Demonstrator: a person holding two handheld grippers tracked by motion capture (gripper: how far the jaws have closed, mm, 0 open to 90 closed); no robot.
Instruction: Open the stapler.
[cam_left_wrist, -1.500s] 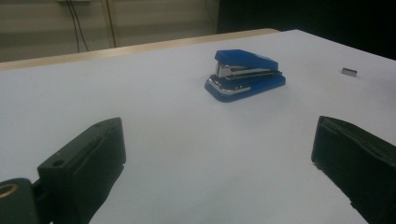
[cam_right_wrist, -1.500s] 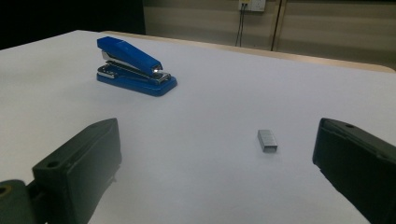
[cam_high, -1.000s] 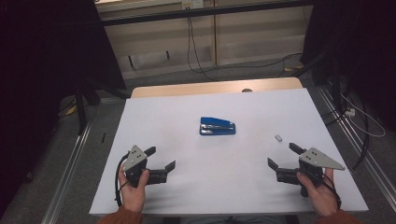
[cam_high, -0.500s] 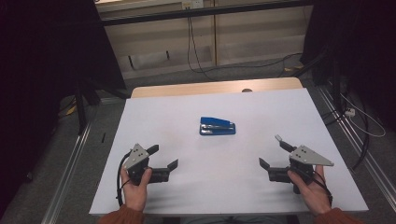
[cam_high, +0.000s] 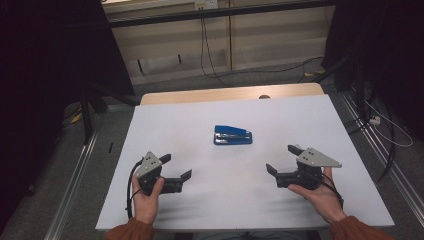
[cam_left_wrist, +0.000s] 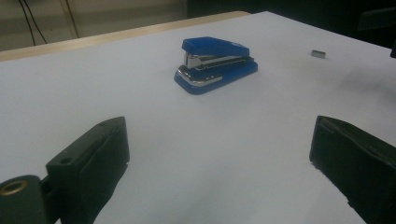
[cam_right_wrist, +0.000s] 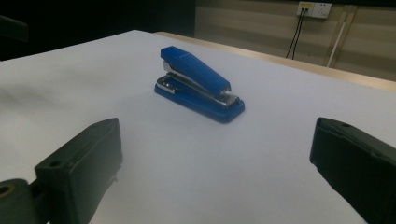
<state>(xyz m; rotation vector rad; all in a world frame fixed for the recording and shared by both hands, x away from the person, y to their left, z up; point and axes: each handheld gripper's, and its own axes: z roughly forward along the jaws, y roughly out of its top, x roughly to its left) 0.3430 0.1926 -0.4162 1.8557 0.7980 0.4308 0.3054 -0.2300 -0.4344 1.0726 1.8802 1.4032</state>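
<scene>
A blue stapler (cam_high: 233, 135) lies shut on the white table top (cam_high: 320, 115), near its middle. My left gripper (cam_high: 176, 166) is held low at the front left, open, with nothing between its jaws. In the left gripper view the stapler (cam_left_wrist: 215, 63) lies ahead and well beyond the left gripper (cam_left_wrist: 219, 140). At the front right, my right gripper (cam_high: 281, 158) is open and holds nothing. The right gripper view has the stapler (cam_right_wrist: 198, 84) ahead of the right gripper (cam_right_wrist: 215, 140), its hinge end nearer the left.
A small grey metal piece (cam_left_wrist: 318, 53) lies on the table to the stapler's right. A strip of bare wood (cam_high: 230, 94) runs along the table's far edge. Cables (cam_high: 205, 45) trail over the floor beyond it, and dark stands flank both sides.
My right gripper has moved left, toward the table's middle, and now covers the small grey piece in the high view. The left gripper has barely shifted. The stapler has not moved.
</scene>
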